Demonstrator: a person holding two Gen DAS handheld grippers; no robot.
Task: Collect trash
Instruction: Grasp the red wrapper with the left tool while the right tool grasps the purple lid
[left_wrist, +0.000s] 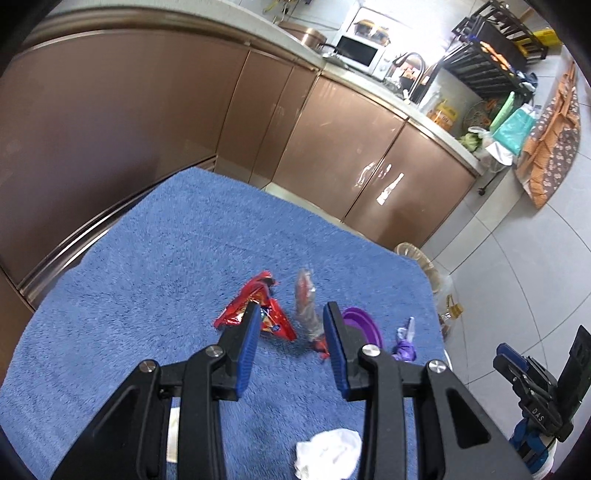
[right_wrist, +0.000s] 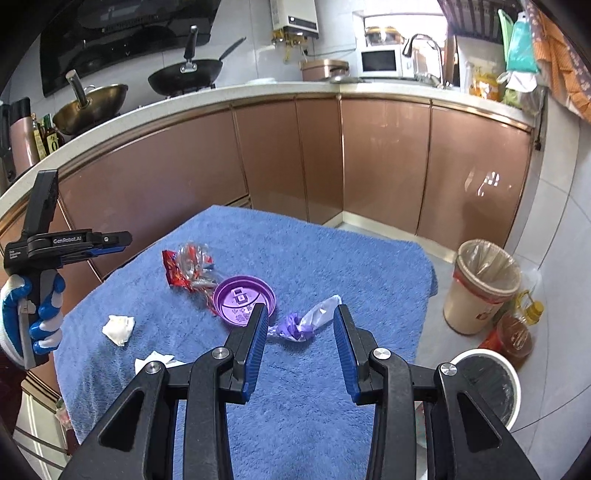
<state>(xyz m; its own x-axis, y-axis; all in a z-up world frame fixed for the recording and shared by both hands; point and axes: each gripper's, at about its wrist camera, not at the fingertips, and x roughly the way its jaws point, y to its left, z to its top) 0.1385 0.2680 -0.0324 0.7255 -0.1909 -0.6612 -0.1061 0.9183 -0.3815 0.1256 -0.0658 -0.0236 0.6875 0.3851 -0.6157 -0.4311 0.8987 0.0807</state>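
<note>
Our right gripper hangs spread at lower centre, the purple-white wrapper on the blue towel between its tips; our left gripper gapes above the red wrapper, mid-frame.

My fingers: ribbed blue pads, matt black plastic. Blue towel: rough terry cloth. Red wrapper: glossy foil. Purple lid: smooth plastic. Tissue: crumpled paper. Cabinet doors: glossy.
</note>
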